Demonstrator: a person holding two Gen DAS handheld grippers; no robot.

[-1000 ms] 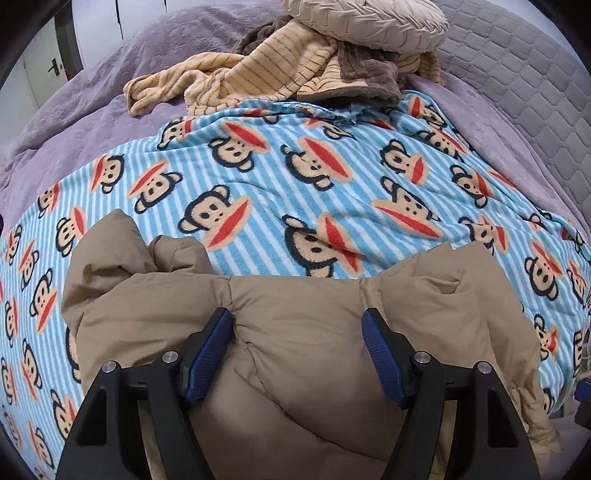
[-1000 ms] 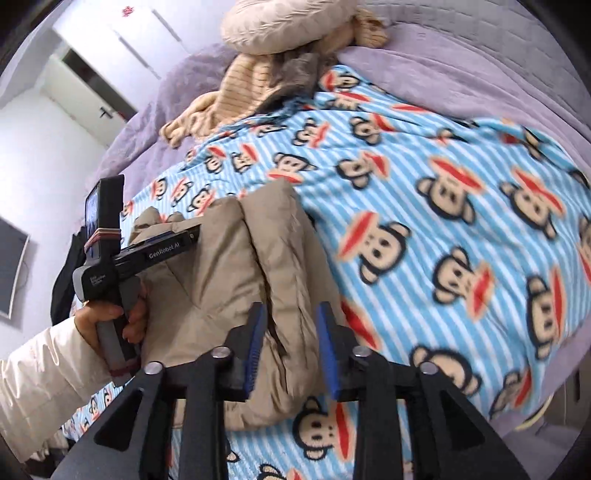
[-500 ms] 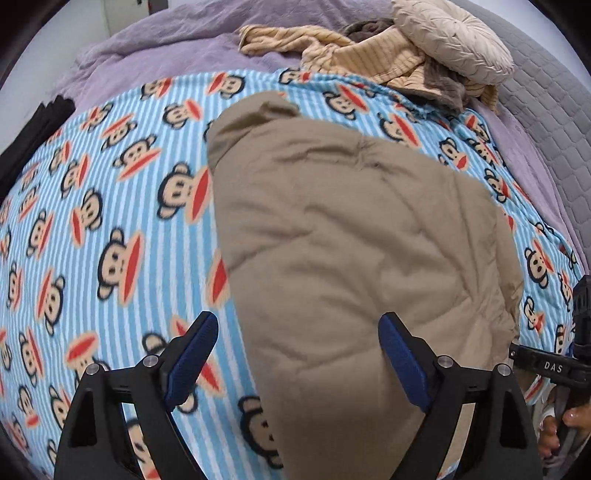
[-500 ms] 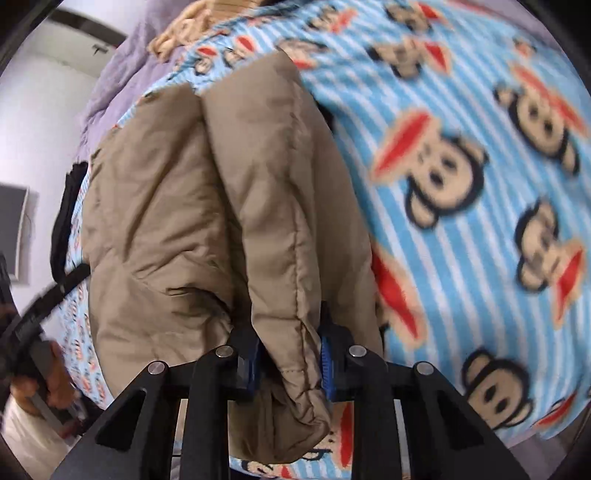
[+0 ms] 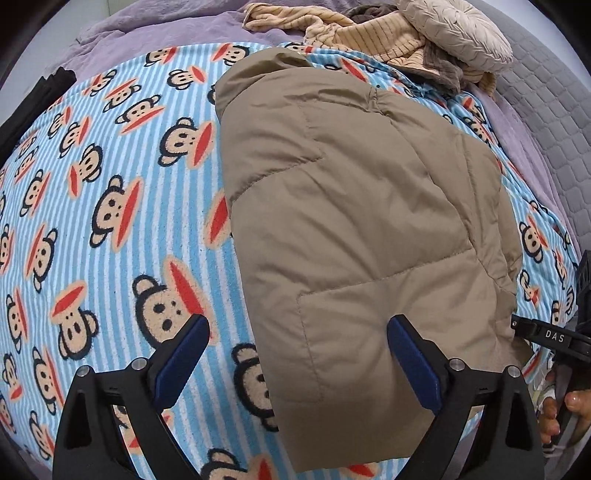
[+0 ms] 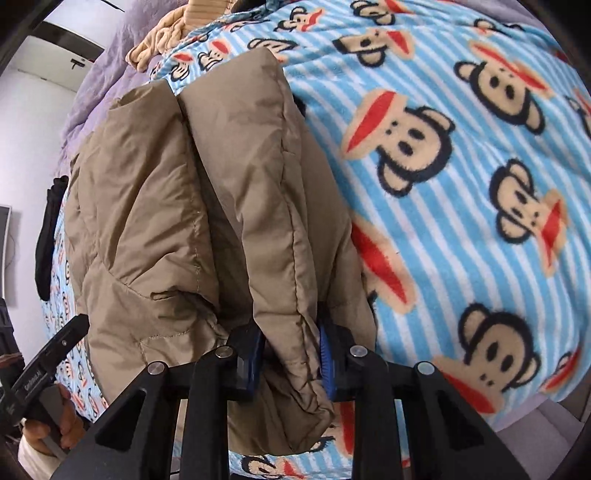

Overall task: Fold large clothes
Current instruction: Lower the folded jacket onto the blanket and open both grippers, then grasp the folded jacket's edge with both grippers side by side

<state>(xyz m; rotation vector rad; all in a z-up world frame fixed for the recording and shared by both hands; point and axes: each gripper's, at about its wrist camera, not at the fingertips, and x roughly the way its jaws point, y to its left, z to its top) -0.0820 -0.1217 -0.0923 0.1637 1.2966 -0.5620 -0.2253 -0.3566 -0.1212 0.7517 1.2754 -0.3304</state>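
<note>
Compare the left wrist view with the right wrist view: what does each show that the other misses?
Only the left wrist view shows the left gripper, jaws wide open above the jacket's near edge, and the round cream cushion at the far end of the bed.

Only the right wrist view shows the right gripper shut on a puffy fold of the tan jacket, plus a wall-mounted screen.

Both show the jacket lying on the monkey-print blanket and the striped beige cloth beyond it.
</note>
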